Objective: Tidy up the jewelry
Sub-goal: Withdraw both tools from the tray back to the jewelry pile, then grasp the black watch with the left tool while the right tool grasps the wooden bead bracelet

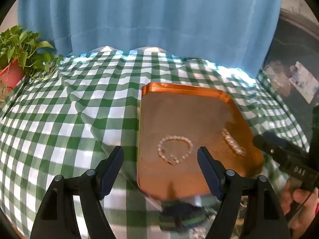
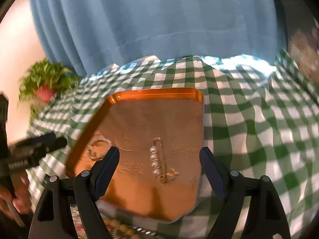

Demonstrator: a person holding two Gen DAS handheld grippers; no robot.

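Note:
An orange tray [image 1: 157,87] lies on a green checked cloth. In it lie a pearl bracelet [image 1: 174,149] and a pearl safety-pin brooch [image 1: 233,142]. My left gripper [image 1: 160,155] is open and empty, just above the bracelet at the tray's left edge. In the right wrist view the tray [image 2: 155,92] holds the brooch [image 2: 157,160] in the middle and the bracelet [image 2: 97,147], blurred, at the left. My right gripper [image 2: 159,159] is open and empty, with the brooch between its fingers. The other gripper's body shows in each view.
A potted plant [image 1: 14,59] in a red pot stands at the table's far left. A blue curtain [image 1: 151,14] hangs behind the table. A dark bundle with a green stripe [image 1: 181,215] lies at the tray's near edge. The cloth [image 1: 65,107] is wrinkled.

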